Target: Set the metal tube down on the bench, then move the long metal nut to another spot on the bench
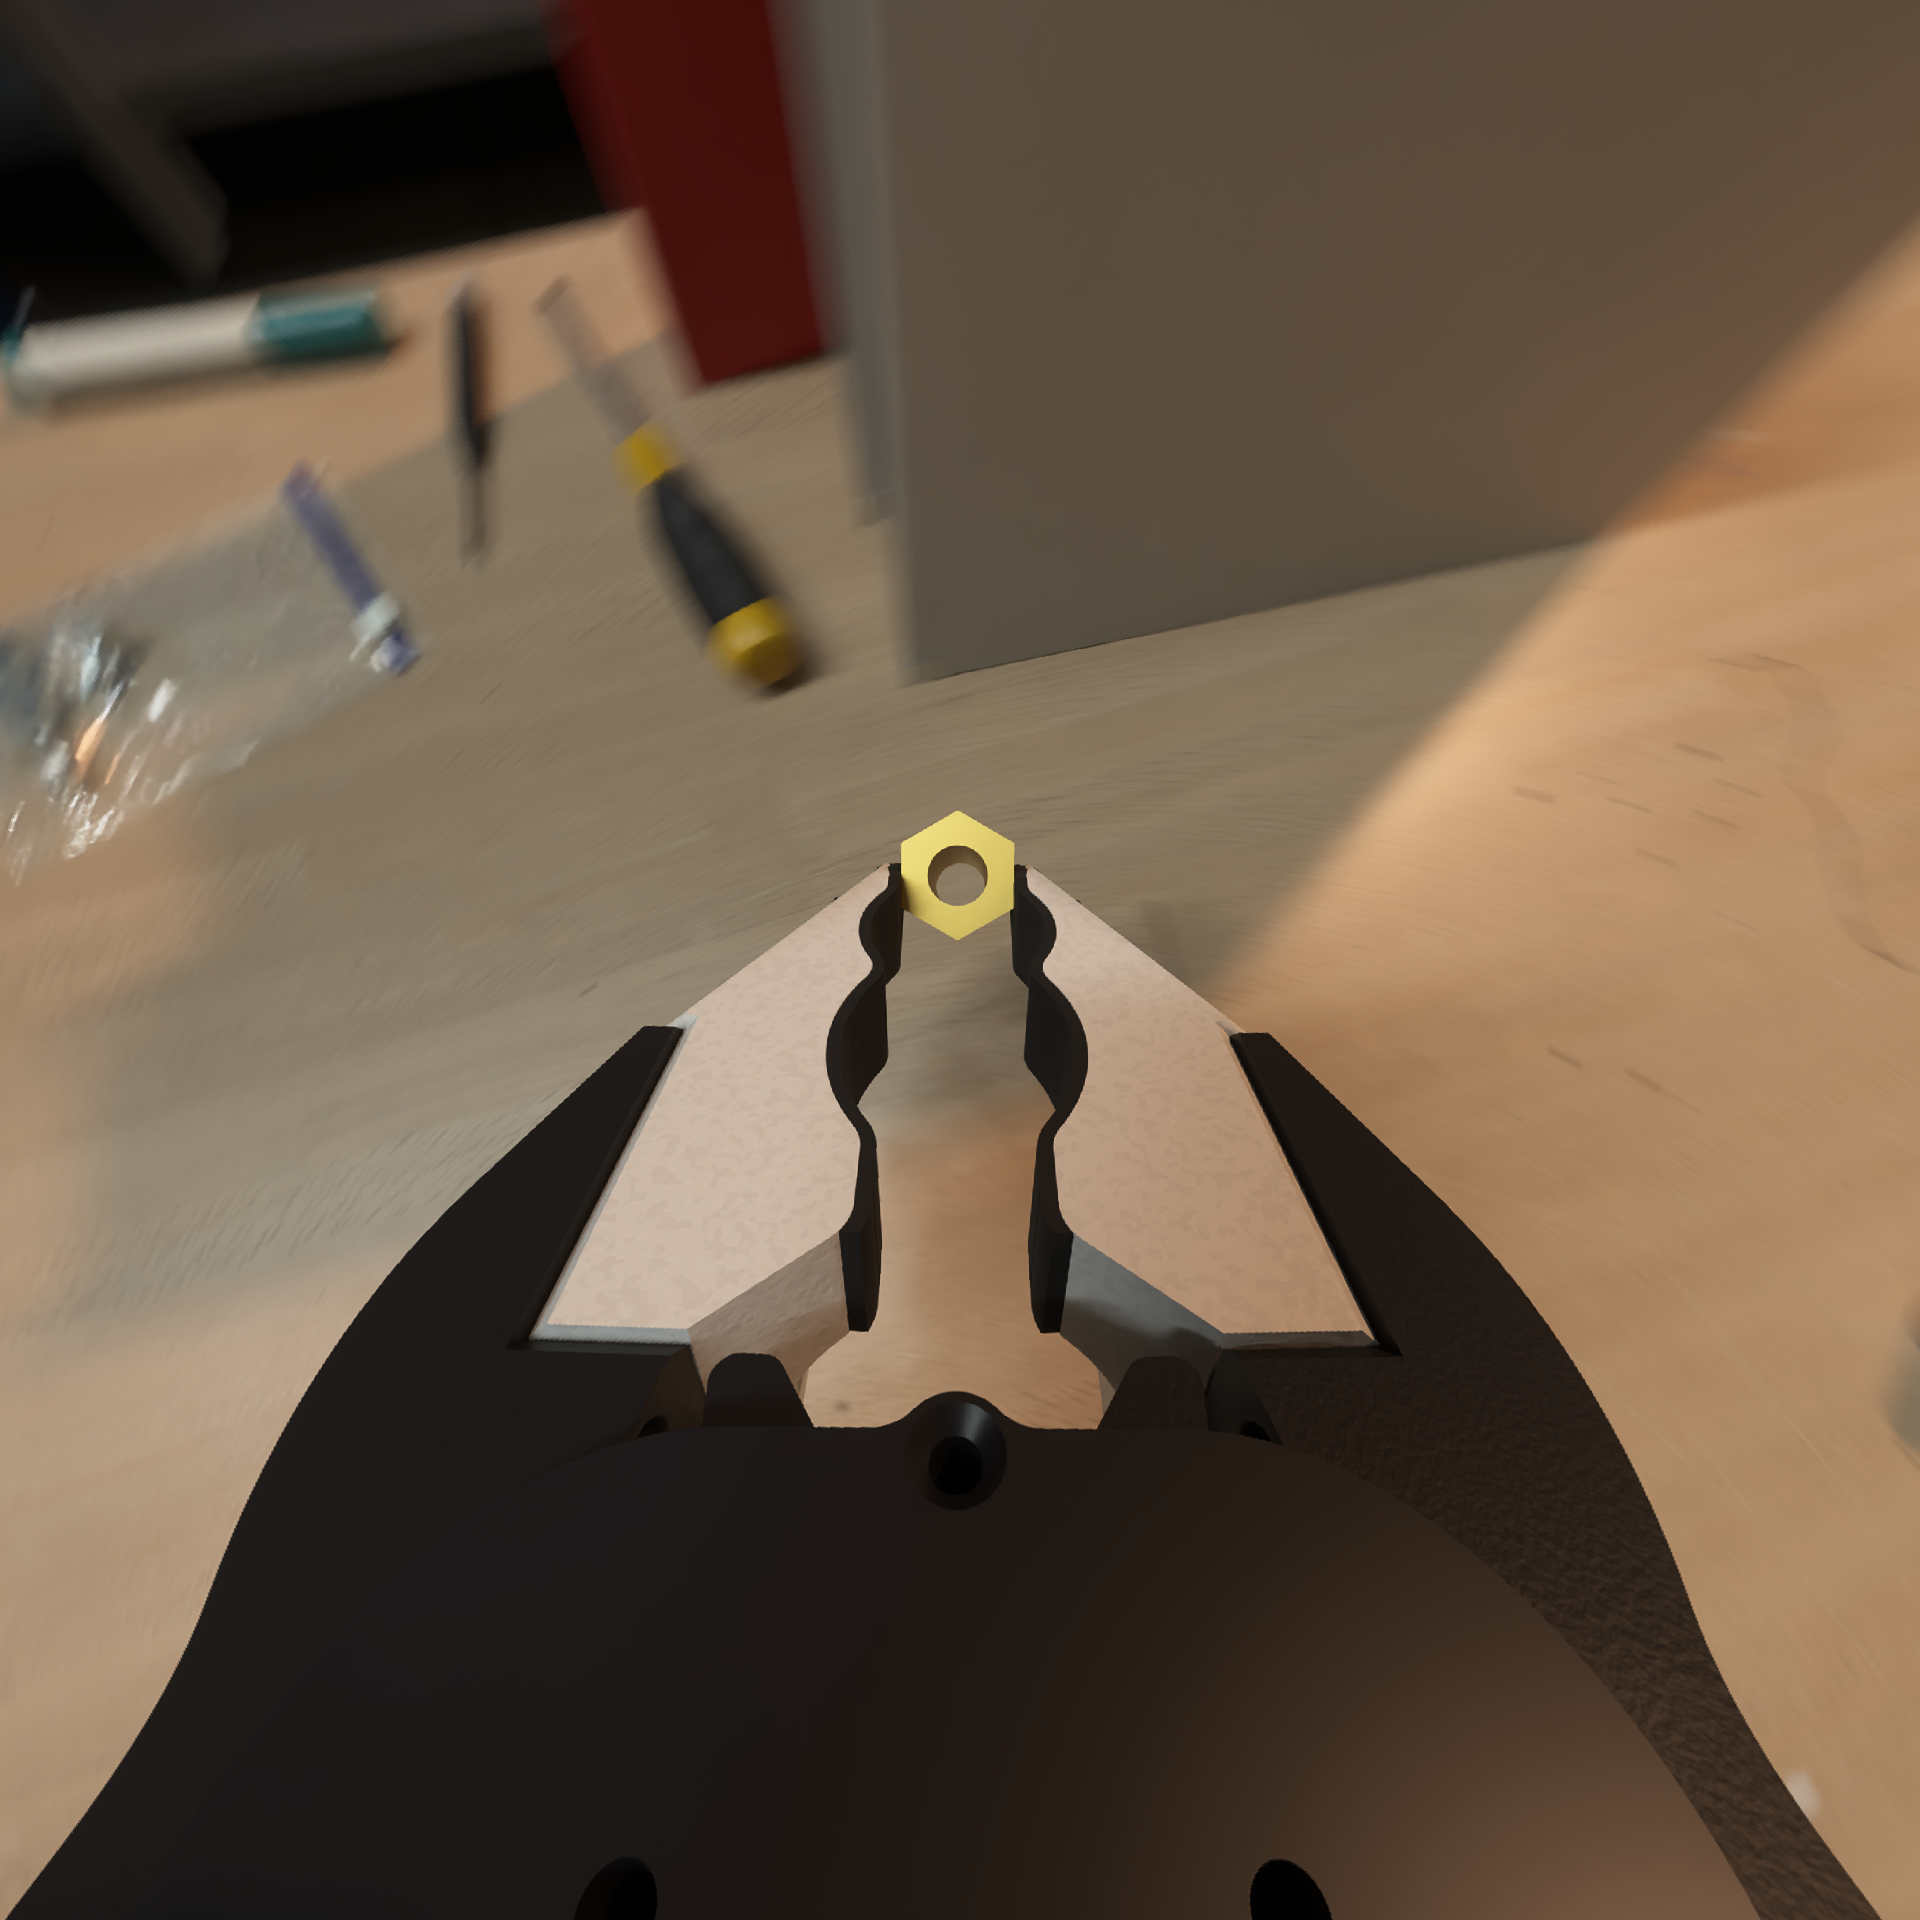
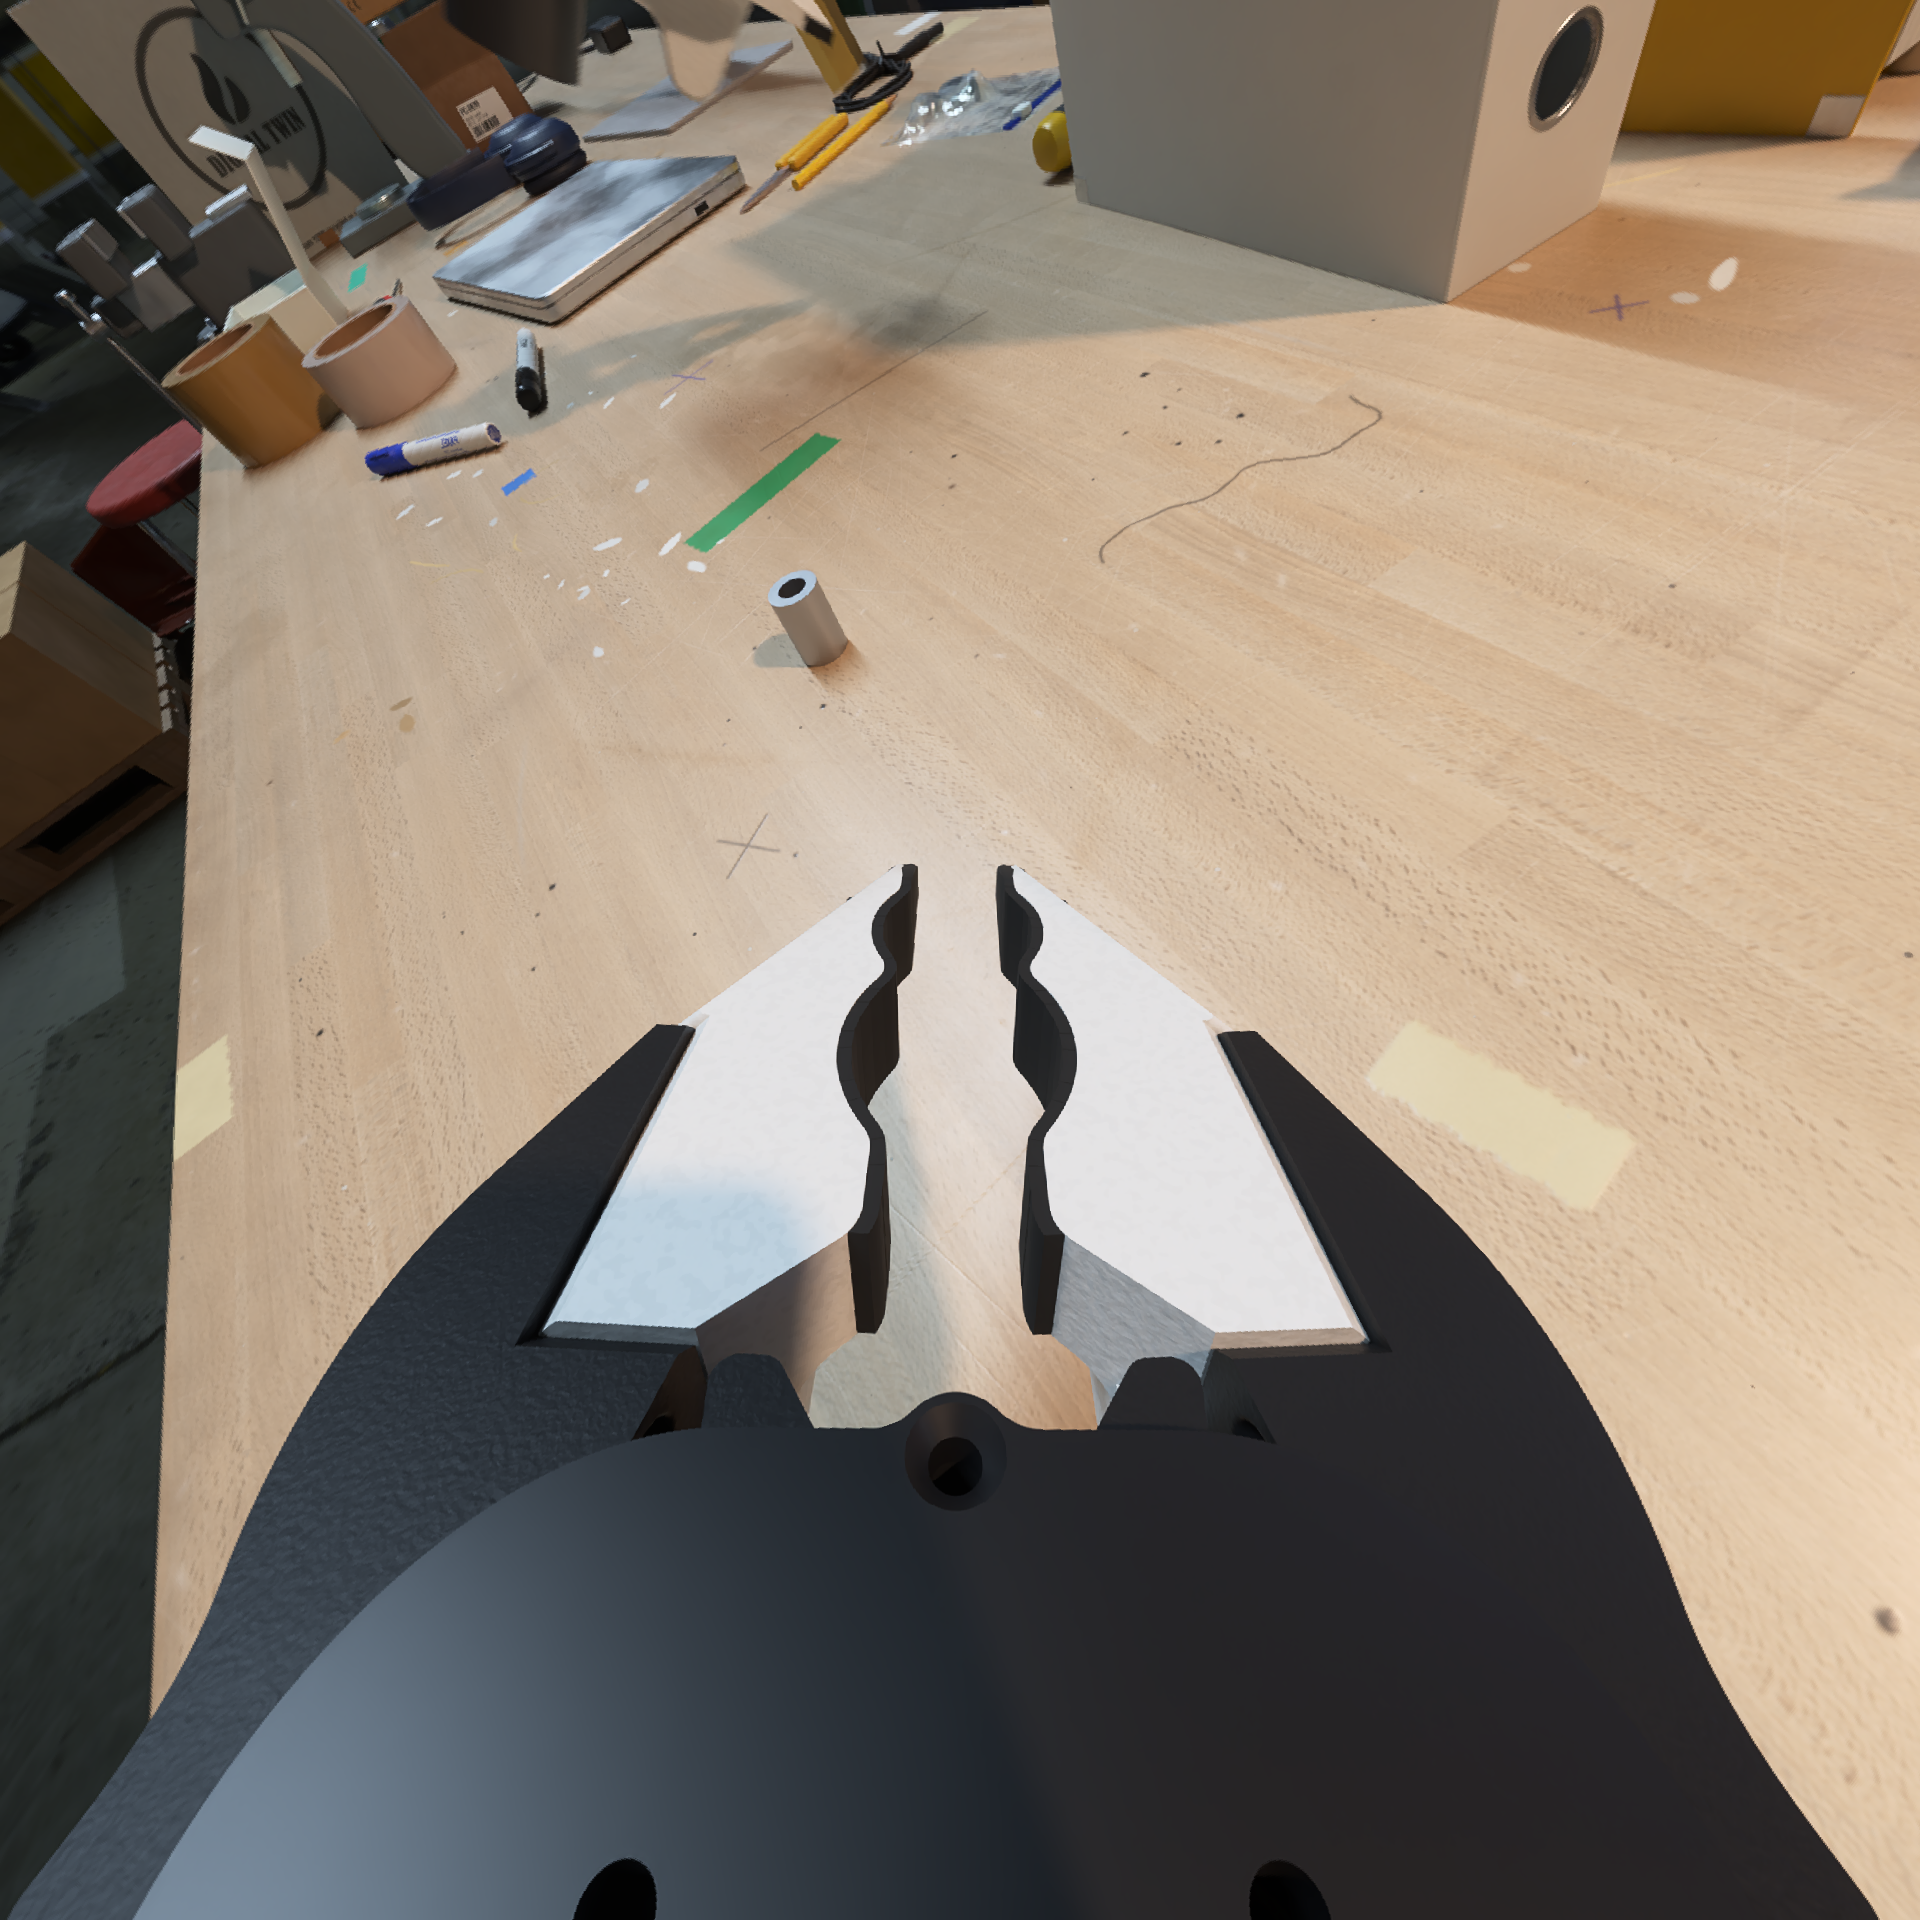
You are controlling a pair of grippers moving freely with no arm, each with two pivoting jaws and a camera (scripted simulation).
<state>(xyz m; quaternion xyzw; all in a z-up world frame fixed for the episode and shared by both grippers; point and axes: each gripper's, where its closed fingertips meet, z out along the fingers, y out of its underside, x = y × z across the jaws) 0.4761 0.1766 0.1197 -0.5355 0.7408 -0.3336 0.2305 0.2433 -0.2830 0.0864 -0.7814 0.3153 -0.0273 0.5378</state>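
In the left wrist view my left gripper [image 1: 957, 883] is shut on the long metal nut [image 1: 957, 875], a brass-yellow hexagon seen end-on with its hole toward the camera. It is held between the fingertips above the wooden bench [image 1: 1558, 935], and the background is blurred. In the right wrist view the metal tube [image 2: 808, 617], a short silver cylinder, stands upright on the bench [image 2: 1351, 779] beyond my right gripper [image 2: 956, 878]. That gripper is empty, its jaws slightly parted, well short of the tube.
A grey box [image 1: 1299, 312] stands ahead of the left gripper; a yellow-black screwdriver [image 1: 717, 561], a marker [image 1: 197, 343] and a plastic bag [image 1: 94, 707] lie to its left. The right wrist view shows the grey box [image 2: 1351, 135], green tape [image 2: 764, 491], tape rolls [image 2: 312, 374], markers [image 2: 431, 449], a laptop [image 2: 592, 234].
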